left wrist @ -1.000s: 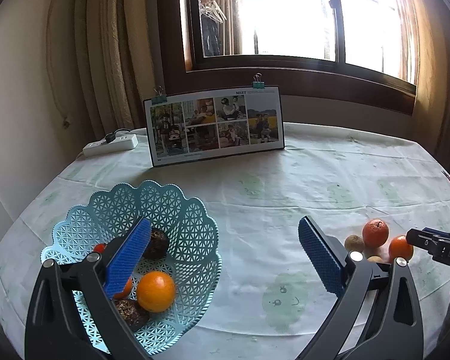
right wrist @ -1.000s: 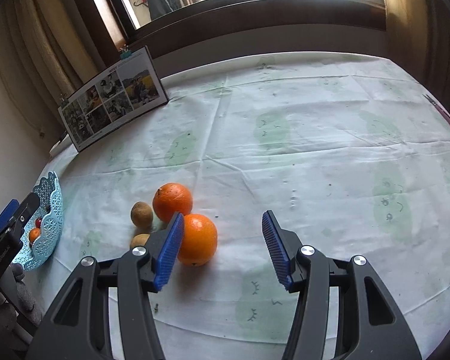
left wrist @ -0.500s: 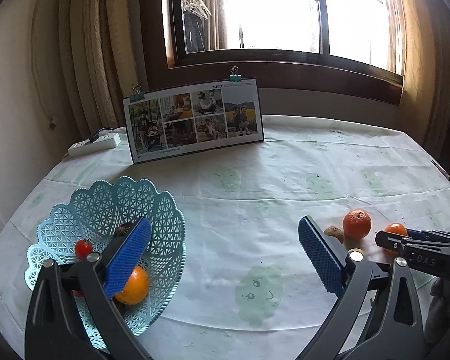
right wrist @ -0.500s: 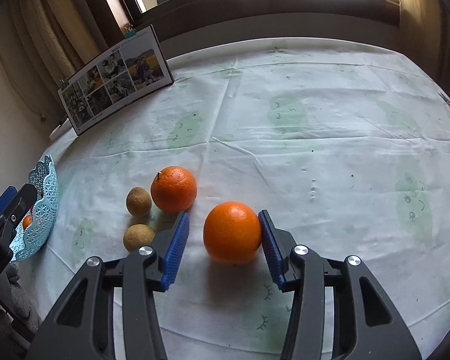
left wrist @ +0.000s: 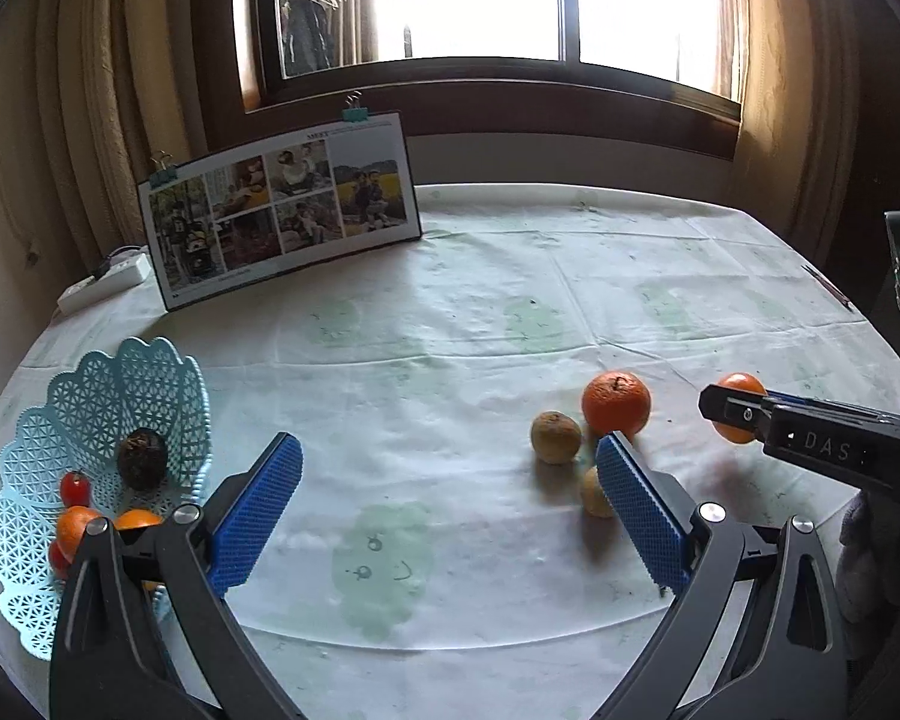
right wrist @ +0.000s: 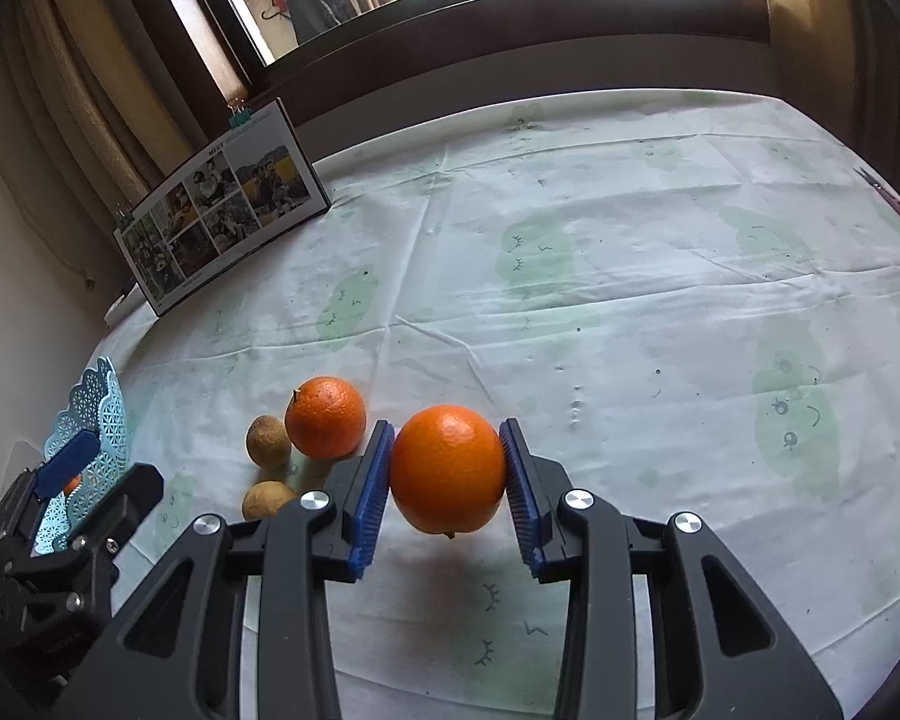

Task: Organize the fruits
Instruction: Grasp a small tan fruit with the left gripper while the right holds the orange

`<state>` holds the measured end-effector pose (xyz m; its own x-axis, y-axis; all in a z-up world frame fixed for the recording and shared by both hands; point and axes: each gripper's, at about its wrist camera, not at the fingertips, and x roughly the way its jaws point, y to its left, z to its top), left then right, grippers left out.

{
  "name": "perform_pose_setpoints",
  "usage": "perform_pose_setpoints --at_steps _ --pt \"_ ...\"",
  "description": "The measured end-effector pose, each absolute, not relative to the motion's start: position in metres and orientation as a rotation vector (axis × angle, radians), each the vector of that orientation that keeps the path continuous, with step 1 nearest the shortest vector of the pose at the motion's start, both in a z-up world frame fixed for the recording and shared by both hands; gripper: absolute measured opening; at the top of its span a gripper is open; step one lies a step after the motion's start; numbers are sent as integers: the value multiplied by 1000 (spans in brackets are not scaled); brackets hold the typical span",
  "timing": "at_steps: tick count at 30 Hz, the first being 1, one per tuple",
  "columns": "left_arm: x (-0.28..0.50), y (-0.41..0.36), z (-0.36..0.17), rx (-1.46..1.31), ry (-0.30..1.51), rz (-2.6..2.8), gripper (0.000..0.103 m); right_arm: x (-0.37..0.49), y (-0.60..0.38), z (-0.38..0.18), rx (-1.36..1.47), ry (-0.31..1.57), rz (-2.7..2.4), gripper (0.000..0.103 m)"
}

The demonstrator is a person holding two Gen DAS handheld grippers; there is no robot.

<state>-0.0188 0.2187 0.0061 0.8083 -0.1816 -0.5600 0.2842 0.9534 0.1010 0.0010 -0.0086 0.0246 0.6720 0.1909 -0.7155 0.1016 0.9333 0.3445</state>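
Two views, left first: the left tool point(left wrist: 447, 507) hangs open and empty over the desk point(left wrist: 450, 312), basket point(left wrist: 99, 420) at its left, spare fruit ahead. Right wrist view: the right tool point(right wrist: 447, 471) grips an orange point(right wrist: 447, 468) between both pads, seemingly just off the cloth. Pickup looks done; next comes carrying it leftward to the basket point(right wrist: 99, 414).

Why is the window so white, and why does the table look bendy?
Left wrist view: daylight overexposes the window, so outside washes out. Both views: the fisheye lens curves the table edge. Right wrist view: the held orange casts a soft shadow below.
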Motion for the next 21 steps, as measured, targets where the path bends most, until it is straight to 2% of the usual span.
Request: perform_pose_setpoints --at_steps 3,5,8,12,18,19,20,21 --pt "-16 208 0 191 608 -290 98 -1 -11 27 383 827 52 36" --pt "-16 200 -4 201 625 -319 91 -3 -11 29 380 819 51 36" --pt "-14 189 -11 217 653 -358 86 -5 -11 32 375 807 47 36" --pt "-8 181 -21 203 713 -400 69 -7 -11 32 378 804 52 36" --pt "-1 172 -32 187 763 -449 52 -8 -9 33 376 802 59 36" --pt "-1 171 -33 185 767 -455 48 -8 -9 33 375 801 59 36" --pt "1 170 -35 183 775 -460 38 -8 -9 33 377 801 60 36" --pt "2 169 -36 180 783 -466 35 -9 -8 33 377 801 60 36"
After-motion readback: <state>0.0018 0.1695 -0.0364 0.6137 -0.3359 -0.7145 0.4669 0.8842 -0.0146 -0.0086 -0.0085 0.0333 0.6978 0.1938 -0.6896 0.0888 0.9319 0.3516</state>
